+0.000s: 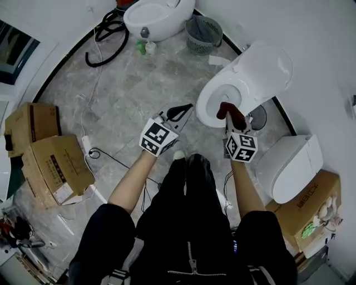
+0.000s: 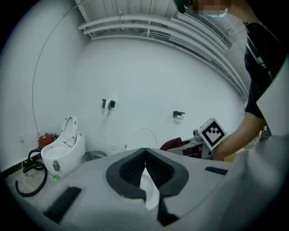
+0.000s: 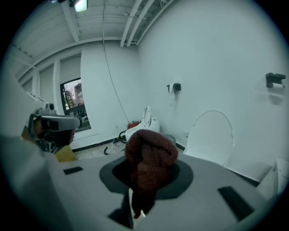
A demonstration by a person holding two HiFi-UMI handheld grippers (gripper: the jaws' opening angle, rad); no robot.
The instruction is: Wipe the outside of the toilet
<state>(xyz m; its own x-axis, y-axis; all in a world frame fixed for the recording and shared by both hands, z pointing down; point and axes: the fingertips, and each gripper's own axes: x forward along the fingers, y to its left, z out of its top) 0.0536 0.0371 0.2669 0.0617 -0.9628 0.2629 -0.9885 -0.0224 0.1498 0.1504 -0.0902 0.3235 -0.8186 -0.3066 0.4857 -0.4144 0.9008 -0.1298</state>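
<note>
The white toilet (image 1: 245,78) stands with its lid (image 3: 210,135) raised against the wall, right of the middle in the head view. My right gripper (image 1: 229,116) is shut on a dark red cloth (image 1: 233,115) at the near rim of the bowl. The cloth (image 3: 151,158) bunches over the jaws and hides their tips. My left gripper (image 1: 179,113) hovers just left of the bowl's front, shut with nothing held. Its jaw tips (image 2: 144,153) meet, and white porcelain shows through the gap beneath them.
A second toilet (image 1: 158,16) stands at the back, with a mesh waste basket (image 1: 203,33), a green bottle (image 1: 142,47) and a black hose (image 1: 108,36) near it. Cardboard boxes (image 1: 53,161) sit left. Another white toilet (image 1: 292,167) and a box (image 1: 311,206) crowd the right. Cables (image 1: 97,150) cross the floor.
</note>
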